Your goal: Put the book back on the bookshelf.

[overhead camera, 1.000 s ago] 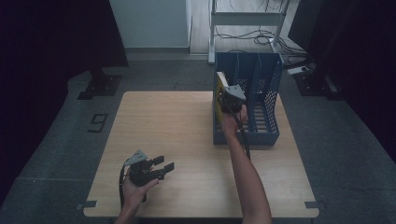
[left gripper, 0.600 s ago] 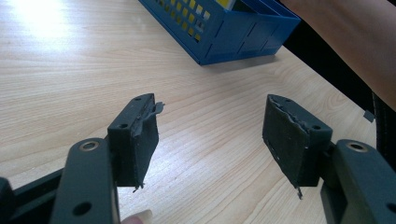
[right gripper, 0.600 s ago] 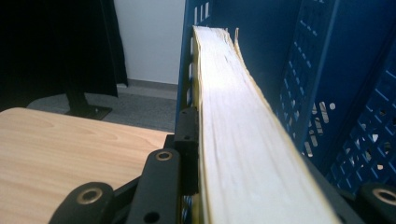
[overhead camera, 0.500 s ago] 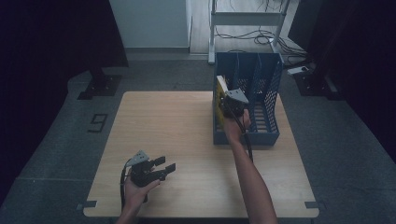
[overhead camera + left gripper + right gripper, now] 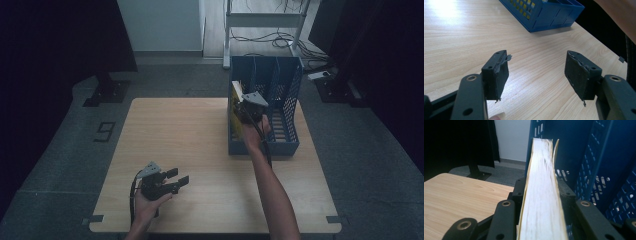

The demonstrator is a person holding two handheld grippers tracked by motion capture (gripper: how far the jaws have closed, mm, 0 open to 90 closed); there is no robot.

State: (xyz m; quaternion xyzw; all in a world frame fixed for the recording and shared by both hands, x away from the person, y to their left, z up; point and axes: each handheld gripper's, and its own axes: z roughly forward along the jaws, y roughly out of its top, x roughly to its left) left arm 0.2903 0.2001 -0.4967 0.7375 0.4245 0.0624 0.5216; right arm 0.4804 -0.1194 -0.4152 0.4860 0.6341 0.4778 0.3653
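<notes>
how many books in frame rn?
1. A yellow-covered book stands on edge in the left slot of the blue rack, between the right claw's jaws. More could be hidden behind the rack's walls.

I see the wooden table (image 5: 200,130) spreading under the left gripper (image 5: 180,177) and out to the left of the right gripper (image 5: 240,107). A floor marking "9" (image 5: 105,131) lies on the grey floor (image 5: 55,165), left of and beyond the left gripper. A black stand base (image 5: 105,92) sits farther off the same way. Well beyond the right gripper I make out a white metal frame (image 5: 262,20) with loose cables (image 5: 260,40) under it, and a white wall (image 5: 160,25) to its left.
</notes>
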